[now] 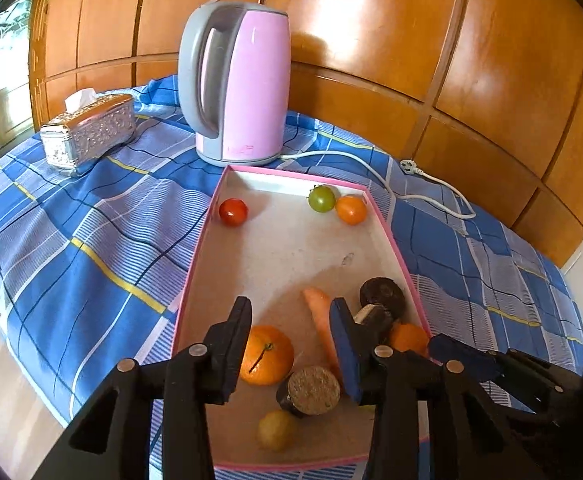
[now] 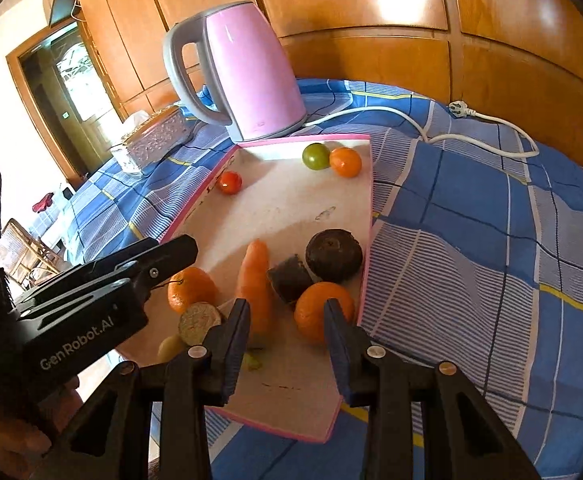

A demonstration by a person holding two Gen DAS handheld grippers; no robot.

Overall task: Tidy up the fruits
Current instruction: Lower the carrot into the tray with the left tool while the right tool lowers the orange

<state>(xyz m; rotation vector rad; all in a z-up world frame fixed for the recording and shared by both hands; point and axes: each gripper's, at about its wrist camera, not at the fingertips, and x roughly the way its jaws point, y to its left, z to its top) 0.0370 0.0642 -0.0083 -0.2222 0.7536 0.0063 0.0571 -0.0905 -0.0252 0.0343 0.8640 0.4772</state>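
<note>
A pink-rimmed tray [image 1: 291, 256] lies on the blue checked cloth. At its far end sit a red tomato [image 1: 233, 212], a green one [image 1: 322, 199] and an orange one [image 1: 351, 210]. At the near end lie a large orange [image 1: 269, 354], a carrot [image 1: 319, 316], a cut brown piece [image 1: 313, 390], a yellow fruit [image 1: 276, 430], a dark round fruit [image 2: 333, 254] and a small orange [image 2: 323, 314]. My left gripper [image 1: 291, 344] stands open over the large orange, pads not pressing it. My right gripper [image 2: 287, 340] is open just short of the small orange.
A pink kettle [image 1: 239, 80] stands behind the tray, its white cord and plug [image 1: 411, 166] trailing to the right. A silver tissue box [image 1: 89, 132] sits at the far left. Wooden panels back the table. A hand [image 2: 7, 432] holds the left gripper.
</note>
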